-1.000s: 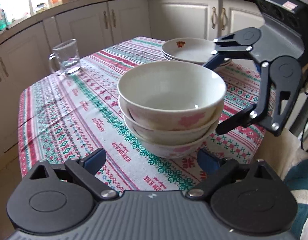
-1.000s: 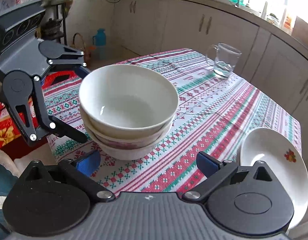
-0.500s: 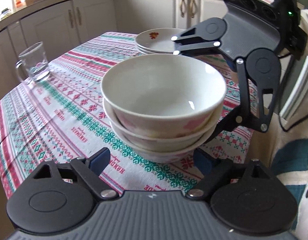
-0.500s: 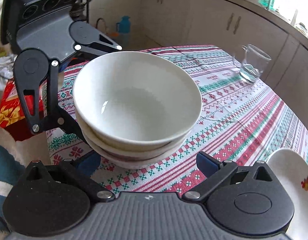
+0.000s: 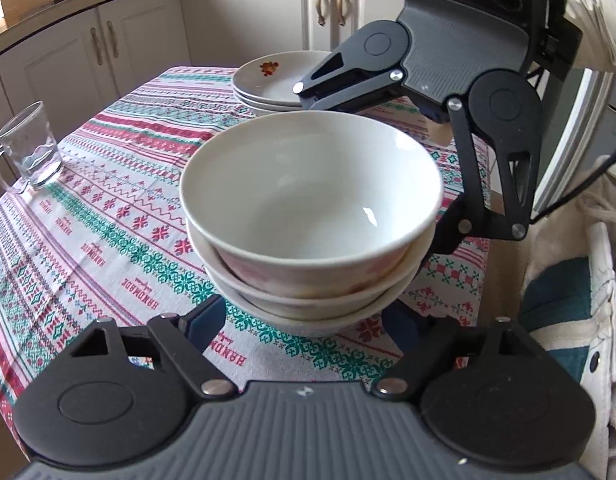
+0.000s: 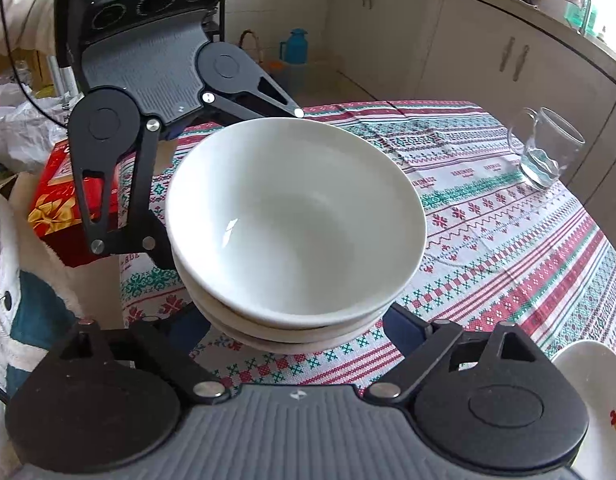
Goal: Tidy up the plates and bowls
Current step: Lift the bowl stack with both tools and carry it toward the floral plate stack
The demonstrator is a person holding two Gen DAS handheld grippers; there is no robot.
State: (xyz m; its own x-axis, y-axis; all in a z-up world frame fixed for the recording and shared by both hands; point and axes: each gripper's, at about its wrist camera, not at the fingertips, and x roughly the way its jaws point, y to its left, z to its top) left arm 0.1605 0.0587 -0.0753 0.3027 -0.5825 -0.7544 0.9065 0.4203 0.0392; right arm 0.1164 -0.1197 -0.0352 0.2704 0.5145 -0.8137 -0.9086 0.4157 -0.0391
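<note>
Both grippers, left (image 5: 304, 316) and right (image 6: 298, 326), have just been closing around the stacked bowls (image 5: 308, 216), jaws half-narrowed, contact unclear; uneven squeezing could tip the stack.

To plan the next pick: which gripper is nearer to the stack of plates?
Right. The right gripper is just beside the plates; the left gripper is beyond the bowl stack.

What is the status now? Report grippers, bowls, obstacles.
Left gripper and right gripper just closing around bowl stack from opposite sides, contact not confirmed. Stack three deep, nested. Plates and glass mug stand clear.
</note>
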